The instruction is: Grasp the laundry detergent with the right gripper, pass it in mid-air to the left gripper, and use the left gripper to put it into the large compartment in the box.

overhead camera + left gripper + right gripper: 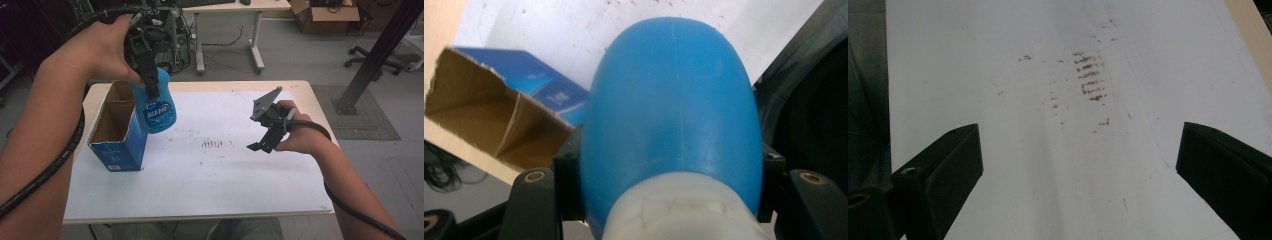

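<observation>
At upper left of the high view, the raised left gripper (148, 75) points down, its jaws clamped on a blue bottle (159, 106) hanging beside the open blue carton (117, 137). At centre right, the right gripper (266, 134) hovers low over the white sheet (225, 185), jaws spread wide and empty, forearm angling in from lower right.

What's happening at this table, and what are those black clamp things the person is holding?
A person holds a two-jaw gripper in each hand. The left gripper is clamped on a blue bottle, holding it in the air beside an open blue cardboard box that stands on the table. The right gripper is open and holds nothing, above the white sheet covering the table.
</observation>
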### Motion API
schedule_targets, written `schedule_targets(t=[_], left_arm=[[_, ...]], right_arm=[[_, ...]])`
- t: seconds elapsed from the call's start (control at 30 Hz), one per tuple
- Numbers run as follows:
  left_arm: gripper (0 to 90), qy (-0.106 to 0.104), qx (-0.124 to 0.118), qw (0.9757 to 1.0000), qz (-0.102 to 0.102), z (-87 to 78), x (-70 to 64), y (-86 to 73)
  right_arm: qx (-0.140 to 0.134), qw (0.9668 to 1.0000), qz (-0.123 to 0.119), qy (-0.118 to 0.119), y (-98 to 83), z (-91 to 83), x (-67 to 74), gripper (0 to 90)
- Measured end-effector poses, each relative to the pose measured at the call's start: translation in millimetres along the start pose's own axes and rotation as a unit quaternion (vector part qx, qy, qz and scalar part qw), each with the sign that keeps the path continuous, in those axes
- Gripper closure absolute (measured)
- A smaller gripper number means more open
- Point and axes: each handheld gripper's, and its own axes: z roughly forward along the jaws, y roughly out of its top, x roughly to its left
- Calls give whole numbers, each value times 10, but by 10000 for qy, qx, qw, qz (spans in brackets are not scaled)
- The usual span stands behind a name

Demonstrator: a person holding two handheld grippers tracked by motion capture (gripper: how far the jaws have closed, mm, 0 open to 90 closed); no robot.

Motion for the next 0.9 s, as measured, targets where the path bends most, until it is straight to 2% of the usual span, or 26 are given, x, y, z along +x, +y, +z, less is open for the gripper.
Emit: schedule_targets(t=[0.1, 0.2, 0.3, 0.37, 0.53, 0.63, 0.73, 0.8, 0.83, 0.87, 0.9], left_arm=[[383, -60, 4, 9994, -340, -42, 36, -18], [383, -106, -16, 9972, -744, -90, 90, -45], [382, -95, -68, 9940, -1083, -122, 132, -61], [382, -68, -98, 9909, -1344, -139, 162, -73], [382, 76, -159, 9844, -1752, -190, 248, -123], [383, 85, -152, 9776, -2099, -210, 308, -168], [383, 71, -187, 9696, -2440, -228, 377, -227], [382, 72, -206, 9633, -2677, -238, 427, -273], [383, 80, -168, 9608, -2765, -237, 442, -289], [383, 96, -150, 9597, -2805, -235, 458, -302], [383, 108, -125, 9567, -2908, -232, 477, -320]], right_arm=[[7, 10000, 13, 15, -4, 5, -7, 48], [2, 10000, 19, 25, -11, 11, -13, 50], [10, 10000, 32, 47, -17, 17, -14, 51], [-8, 10000, 44, 66, -21, 19, -15, 51], [59, 9999, 45, 82, -21, 7, -36, 51], [142, 9999, 33, 80, -5, -17, -53, 51], [216, 9997, 5, 61, 19, -43, -66, 51], [274, 9996, -19, 48, 34, -58, -74, 51], [308, 9995, -20, 58, 38, -63, -78, 52], [341, 9994, -29, 55, 41, -66, -80, 52], [369, 9993, -39, 54, 43, -66, -82, 52]])
